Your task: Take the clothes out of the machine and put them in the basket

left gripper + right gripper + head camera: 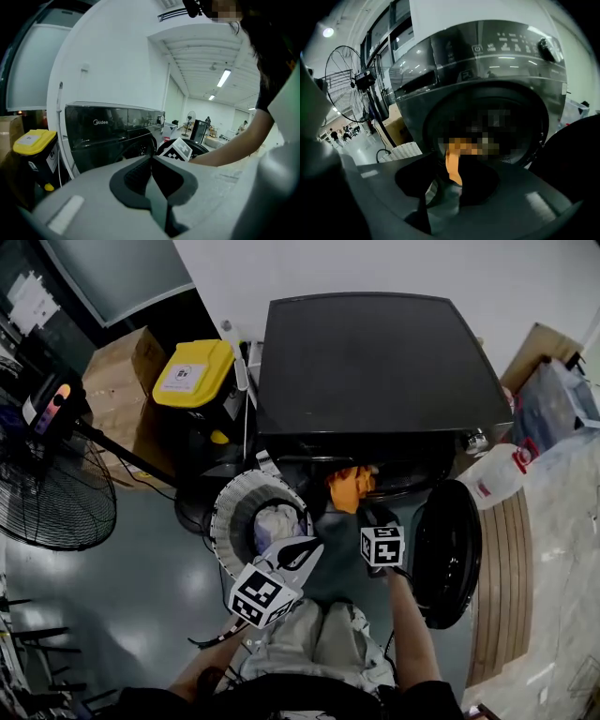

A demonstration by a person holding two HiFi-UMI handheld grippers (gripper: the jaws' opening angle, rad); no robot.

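While the left tool (pixel 151 159) hangs closed and empty by the basket (pixel 230 507) at eleven o'clock, the right tool (pixel 447 173) gapes toward the orange cloth (pixel 453 164) at twelve. Looks lined up for a grab!

Glossy, smooth black washing machine (pixel 375 362) at frame centre; soft orange cloth (pixel 352 487) just below; matt, ribbed white plastic basket (pixel 228 505) lower left.

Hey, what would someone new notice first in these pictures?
An orange garment hangs from the mouth of the dark washing machine, just ahead of the open right gripper. Beside it, at the left of the head view, a white laundry basket holds a pale garment.
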